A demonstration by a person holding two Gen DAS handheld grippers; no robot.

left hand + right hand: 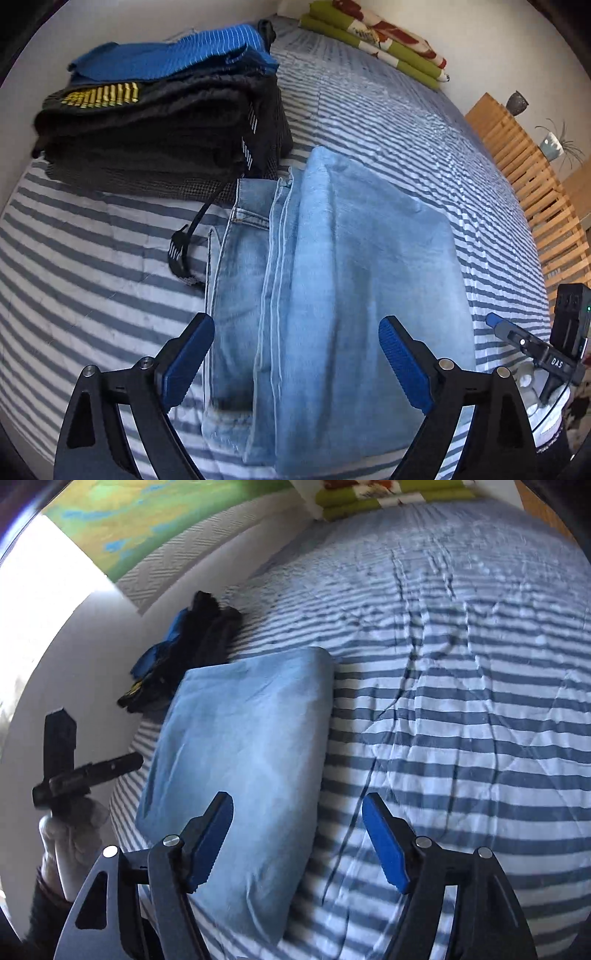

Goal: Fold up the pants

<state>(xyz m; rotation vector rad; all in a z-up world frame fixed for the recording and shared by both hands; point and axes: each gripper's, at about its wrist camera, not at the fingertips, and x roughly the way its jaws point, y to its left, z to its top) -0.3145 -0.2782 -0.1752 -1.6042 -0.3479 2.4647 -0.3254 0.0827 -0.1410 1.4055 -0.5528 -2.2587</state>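
Left gripper [295, 354] and right gripper [297, 836] both spread, nothing pinched. We see the folded jeans [332, 288] lying on the striped bedspread [92, 258]: heavy, floppy denim; we'd grab the thick folded edge.

A: From where is the left wrist view taken?

B: From close above the striped blue-and-white bedspread [388, 122], angled steeply down along the left gripper [295, 365]; the folded light-blue denim pants [332, 258] are seen near, and the pile of folded dark and blue clothes [166, 122] beyond.

A: And the right wrist view?

B: It is angled down along the right gripper [297, 843]. The same pants [240, 738], pile [184, 653] and bedspread [461, 701] are shared.
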